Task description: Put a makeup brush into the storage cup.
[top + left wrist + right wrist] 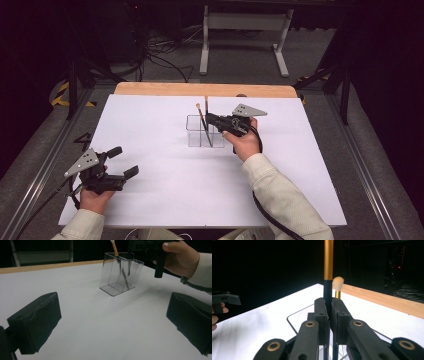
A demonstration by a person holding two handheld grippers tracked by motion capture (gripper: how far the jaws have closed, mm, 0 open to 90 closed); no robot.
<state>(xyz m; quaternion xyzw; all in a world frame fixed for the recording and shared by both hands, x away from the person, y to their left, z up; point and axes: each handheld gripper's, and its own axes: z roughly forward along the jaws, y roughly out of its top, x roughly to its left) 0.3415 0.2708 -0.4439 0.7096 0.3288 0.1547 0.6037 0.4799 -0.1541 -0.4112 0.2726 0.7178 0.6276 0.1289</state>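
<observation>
Your right claw (329, 312) is pinching the black-and-gold makeup brush (328, 262) tight, holding it upright over the clear plastic organizer (204, 132), beside the brush (337, 286) already standing inside. Tilting could be tipping that light organizer. Your left claw (110, 322) is sitting wide open and empty, well short of the organizer on the tabletop (165, 190).

A white-topped desk (165, 200) with a pale wooden far edge (200, 90) stands on grey carpeted floor (320, 55). Beyond the desk's far edge stands a white metal table frame (245, 22), with tangled black cables (160, 50) lying left of it. Yellow-and-black striped tape (62, 95) marks the floor off the desk's far-left corner. The room beyond is dark.
</observation>
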